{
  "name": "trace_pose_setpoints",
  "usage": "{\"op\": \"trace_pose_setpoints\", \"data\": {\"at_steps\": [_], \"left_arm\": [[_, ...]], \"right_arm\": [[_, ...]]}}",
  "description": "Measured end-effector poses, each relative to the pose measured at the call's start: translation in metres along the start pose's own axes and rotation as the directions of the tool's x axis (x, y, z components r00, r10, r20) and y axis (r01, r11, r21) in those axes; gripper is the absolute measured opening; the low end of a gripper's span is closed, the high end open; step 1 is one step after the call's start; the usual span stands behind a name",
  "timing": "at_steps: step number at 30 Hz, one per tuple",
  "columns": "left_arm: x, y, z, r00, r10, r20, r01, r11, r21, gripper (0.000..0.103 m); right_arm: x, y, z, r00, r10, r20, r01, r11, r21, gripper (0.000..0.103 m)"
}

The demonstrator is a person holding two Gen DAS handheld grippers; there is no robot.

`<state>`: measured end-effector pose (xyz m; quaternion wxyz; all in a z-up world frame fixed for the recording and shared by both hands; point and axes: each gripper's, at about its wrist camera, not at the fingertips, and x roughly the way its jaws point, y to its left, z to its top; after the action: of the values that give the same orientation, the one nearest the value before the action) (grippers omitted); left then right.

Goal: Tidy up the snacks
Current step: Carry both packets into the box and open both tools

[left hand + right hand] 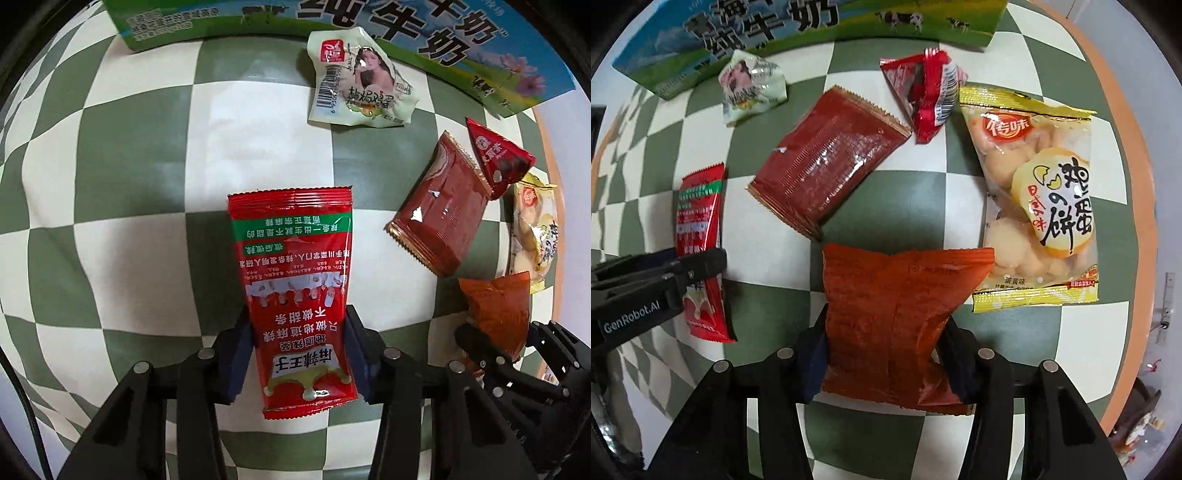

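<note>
The left claw (299, 354) is built of matte black plastic: two angular, ribbed arms, each studded with round silver pins at the pivots, ending in dark navy pads (242, 358) on the inner faces. A thin black cable runs along the lower left edge of the left wrist view. The right claw (886, 360) has the same black, triangular linkage with silver pins and navy pads (812, 363). Seen side-on from the right wrist camera, the left claw's black body carries white "GenRobot.AI" lettering and small dark screws.
</note>
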<state>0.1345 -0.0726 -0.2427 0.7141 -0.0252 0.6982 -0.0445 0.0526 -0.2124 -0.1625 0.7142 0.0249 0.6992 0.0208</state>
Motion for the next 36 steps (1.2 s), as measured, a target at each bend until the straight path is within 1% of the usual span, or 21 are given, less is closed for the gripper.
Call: {"op": "trace_pose_setpoints", "data": {"at_steps": [1, 2, 4, 6, 9, 12, 14, 15, 16, 18, 20, 22, 23, 25, 27, 31, 34, 35, 36], "left_arm": [[-0.003, 0.001, 0.000, 1.000, -0.003, 0.005, 0.003, 1.000, 0.000, 0.043], [-0.003, 0.001, 0.007, 1.000, -0.005, 0.011, 0.005, 1.000, 0.002, 0.043], [-0.012, 0.003, 0.004, 0.999, -0.010, 0.032, 0.010, 1.000, 0.008, 0.043], [-0.025, -0.002, -0.001, 0.998, -0.023, 0.060, 0.022, 1.000, 0.017, 0.043], [-0.052, -0.007, 0.000, 0.993, -0.054, 0.106, 0.051, 0.998, 0.027, 0.043], [-0.087, -0.013, 0.007, 0.981, -0.097, 0.166, 0.091, 0.995, 0.042, 0.043], [-0.118, -0.018, 0.019, 0.968, -0.136, 0.212, 0.127, 0.990, 0.054, 0.043], [-0.133, -0.023, 0.028, 0.961, -0.152, 0.230, 0.141, 0.988, 0.064, 0.043], [-0.147, -0.018, 0.042, 0.955, -0.170, 0.243, 0.158, 0.985, 0.068, 0.043], [-0.164, -0.024, 0.059, 0.943, -0.202, 0.264, 0.188, 0.979, 0.079, 0.043], [-0.178, -0.032, 0.087, 0.933, -0.226, 0.281, 0.208, 0.974, 0.093, 0.043], [-0.179, -0.040, 0.113, 0.928, -0.248, 0.277, 0.231, 0.969, 0.091, 0.043], [-0.178, -0.044, 0.129, 0.928, -0.264, 0.262, 0.249, 0.964, 0.090, 0.043], [-0.167, -0.045, 0.160, 0.927, -0.298, 0.227, 0.293, 0.954, 0.058, 0.043], [-0.152, -0.047, 0.185, 0.930, -0.308, 0.199, 0.307, 0.951, 0.035, 0.043], [-0.134, -0.056, 0.230, 0.948, -0.282, 0.147, 0.281, 0.959, 0.031, 0.043], [-0.121, -0.062, 0.250, 0.954, -0.273, 0.122, 0.271, 0.962, 0.026, 0.043], [-0.119, -0.064, 0.255, 0.957, -0.273, 0.094, 0.271, 0.962, 0.036, 0.043], [-0.116, -0.066, 0.259, 0.960, -0.265, 0.091, 0.263, 0.964, 0.040, 0.043]], "right_arm": [[-0.004, 0.000, 0.000, 1.000, 0.018, 0.006, -0.018, 1.000, 0.006, 0.055], [-0.008, -0.003, 0.001, 0.999, 0.044, 0.002, -0.044, 0.999, 0.026, 0.055], [-0.019, -0.003, 0.002, 0.997, 0.075, 0.023, -0.075, 0.997, 0.030, 0.054], [-0.031, -0.011, 0.004, 0.994, 0.104, 0.045, -0.105, 0.994, 0.034, 0.054], [-0.058, -0.014, 0.012, 0.985, 0.151, 0.088, -0.155, 0.987, 0.044, 0.054], [-0.083, -0.021, 0.025, 0.971, 0.192, 0.142, -0.200, 0.979, 0.045, 0.054], [-0.108, -0.027, 0.039, 0.956, 0.218, 0.194, -0.230, 0.973, 0.036, 0.054], [-0.122, -0.030, 0.045, 0.947, 0.232, 0.224, -0.246, 0.969, 0.033, 0.054], [-0.136, -0.033, 0.054, 0.937, 0.245, 0.249, -0.260, 0.965, 0.028, 0.054], [-0.162, -0.036, 0.072, 0.921, 0.262, 0.289, -0.279, 0.960, 0.020, 0.054], [-0.182, -0.038, 0.094, 0.906, 0.268, 0.327, -0.286, 0.958, 0.006, 0.054], [-0.194, -0.036, 0.117, 0.897, 0.250, 0.364, -0.266, 0.964, -0.005, 0.054], [-0.196, -0.040, 0.130, 0.897, 0.231, 0.377, -0.244, 0.970, -0.012, 0.054], [-0.194, -0.044, 0.155, 0.897, 0.215, 0.386, -0.230, 0.973, -0.009, 0.054], [-0.187, -0.050, 0.182, 0.904, 0.205, 0.375, -0.219, 0.976, -0.004, 0.054], [-0.165, -0.057, 0.217, 0.919, 0.194, 0.344, -0.209, 0.978, 0.008, 0.054], [-0.150, -0.060, 0.241, 0.929, 0.196, 0.313, -0.211, 0.977, 0.015, 0.054], [-0.144, -0.059, 0.243, 0.931, 0.194, 0.308, -0.209, 0.978, 0.017, 0.054], [-0.140, -0.059, 0.247, 0.934, 0.191, 0.301, -0.205, 0.979, 0.016, 0.054]]}}
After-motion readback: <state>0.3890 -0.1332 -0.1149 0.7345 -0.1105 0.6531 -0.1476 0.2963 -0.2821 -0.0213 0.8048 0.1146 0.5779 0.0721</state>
